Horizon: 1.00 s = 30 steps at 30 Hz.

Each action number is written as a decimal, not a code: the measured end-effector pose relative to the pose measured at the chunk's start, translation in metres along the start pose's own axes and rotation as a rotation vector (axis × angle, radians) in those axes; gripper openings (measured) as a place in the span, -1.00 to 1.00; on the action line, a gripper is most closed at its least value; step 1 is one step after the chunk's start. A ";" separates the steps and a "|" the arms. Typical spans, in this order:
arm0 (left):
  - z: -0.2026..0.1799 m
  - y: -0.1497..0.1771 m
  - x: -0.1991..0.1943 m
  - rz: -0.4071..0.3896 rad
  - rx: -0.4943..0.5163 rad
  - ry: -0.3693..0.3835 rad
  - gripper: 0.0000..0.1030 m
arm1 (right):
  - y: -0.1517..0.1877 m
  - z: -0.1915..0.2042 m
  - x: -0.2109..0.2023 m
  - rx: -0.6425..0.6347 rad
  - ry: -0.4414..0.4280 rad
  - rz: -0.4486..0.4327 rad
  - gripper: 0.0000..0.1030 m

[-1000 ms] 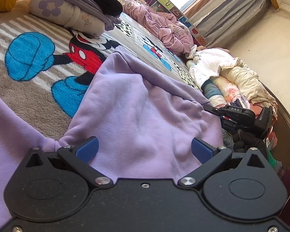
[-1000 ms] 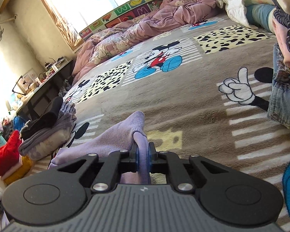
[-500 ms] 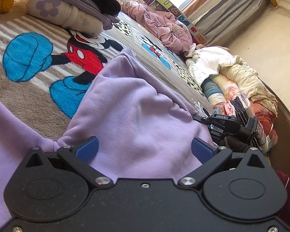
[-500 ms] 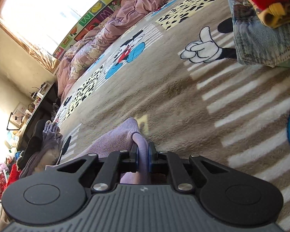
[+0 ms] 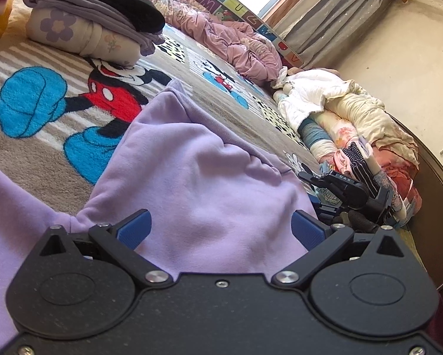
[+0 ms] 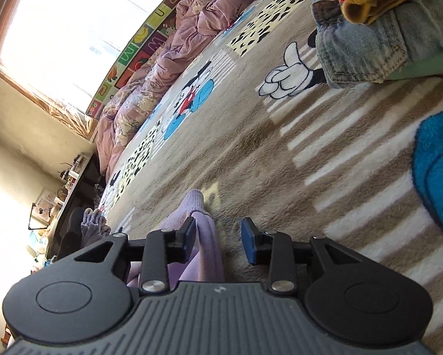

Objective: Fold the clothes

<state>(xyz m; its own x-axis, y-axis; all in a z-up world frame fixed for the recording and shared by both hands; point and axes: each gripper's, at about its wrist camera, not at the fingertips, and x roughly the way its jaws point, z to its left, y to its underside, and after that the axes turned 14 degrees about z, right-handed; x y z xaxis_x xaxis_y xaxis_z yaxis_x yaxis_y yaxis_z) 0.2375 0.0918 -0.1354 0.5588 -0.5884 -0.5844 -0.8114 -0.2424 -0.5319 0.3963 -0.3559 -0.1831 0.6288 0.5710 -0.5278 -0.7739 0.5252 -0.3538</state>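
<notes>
On a bed spread with a cartoon-mouse blanket [image 5: 38, 153], my right hand-held gripper [image 6: 218, 236] is letting go of a lilac sweatshirt's sleeve [image 6: 203, 236]: its jaws are opening, the cloth resting against the left pad, daylight between it and the right one. The sleeve's long axis runs from my palm toward 12 o'clock, its ribbed cuff [image 6: 195, 199] just past the fingertips and lying on the blanket. My left hand-held gripper [image 5: 221, 227] hangs spread wide over the lilac sweatshirt [image 5: 197, 177], grasping nothing; the body stretches away toward 11 o'clock. Its free edge at 2 o'clock lies nearer my right hand, which I judge best placed for the next fold.
</notes>
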 end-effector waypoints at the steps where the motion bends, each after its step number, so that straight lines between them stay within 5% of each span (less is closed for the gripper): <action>1: -0.001 0.001 -0.003 -0.009 0.004 0.003 0.96 | 0.000 -0.001 -0.002 -0.002 -0.019 -0.003 -0.07; 5: -0.013 0.003 -0.020 -0.067 0.062 -0.012 0.96 | -0.011 0.006 -0.005 -0.030 -0.070 0.015 -0.03; 12: -0.018 -0.032 -0.036 -0.100 0.017 -0.056 0.96 | -0.034 0.029 0.009 -0.170 0.012 0.039 -0.01; 20: -0.015 -0.106 -0.007 -0.010 0.078 -0.179 0.94 | -0.027 0.029 0.023 -0.237 0.055 0.098 -0.02; 27: 0.005 -0.160 0.045 0.108 0.146 -0.289 0.48 | -0.030 0.028 0.028 -0.245 0.050 0.123 -0.02; 30: 0.017 -0.177 0.064 0.141 0.143 -0.290 0.45 | -0.030 0.026 0.030 -0.241 0.045 0.133 -0.01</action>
<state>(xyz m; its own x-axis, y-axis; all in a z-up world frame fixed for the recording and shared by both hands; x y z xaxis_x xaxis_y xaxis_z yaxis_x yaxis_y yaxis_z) 0.4195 0.1103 -0.0894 0.4847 -0.3602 -0.7971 -0.8634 -0.0511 -0.5019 0.4399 -0.3379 -0.1680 0.5211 0.5931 -0.6138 -0.8482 0.2799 -0.4497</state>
